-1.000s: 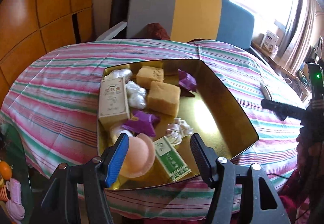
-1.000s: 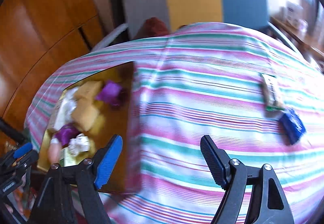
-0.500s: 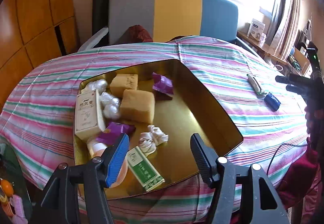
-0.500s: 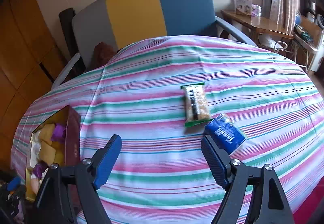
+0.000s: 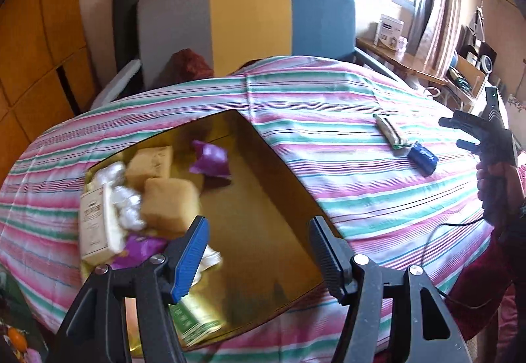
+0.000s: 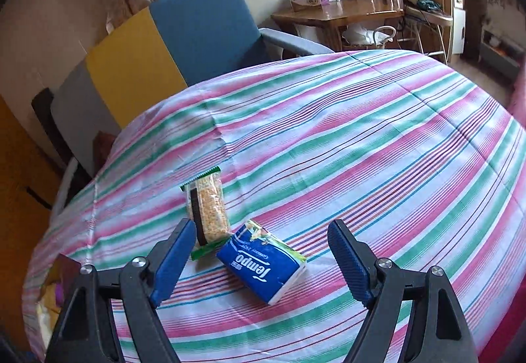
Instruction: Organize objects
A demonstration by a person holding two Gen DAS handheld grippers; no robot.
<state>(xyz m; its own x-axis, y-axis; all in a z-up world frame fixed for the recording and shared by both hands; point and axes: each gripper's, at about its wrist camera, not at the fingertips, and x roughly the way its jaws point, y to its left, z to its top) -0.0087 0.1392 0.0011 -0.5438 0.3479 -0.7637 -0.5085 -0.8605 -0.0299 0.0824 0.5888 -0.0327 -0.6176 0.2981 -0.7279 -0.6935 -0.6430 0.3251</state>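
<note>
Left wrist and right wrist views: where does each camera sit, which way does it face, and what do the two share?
Left wrist: on the left gripper, facing forward and down into the gold box of packets; its own open jaws show, and the right gripper in a hand at the far right.
Right wrist: on the right gripper, facing the striped cloth just over the tissue pack and snack bar; its open jaws show.
Shared: tissue pack, snack bar, striped cloth, tricolour chair.
</note>
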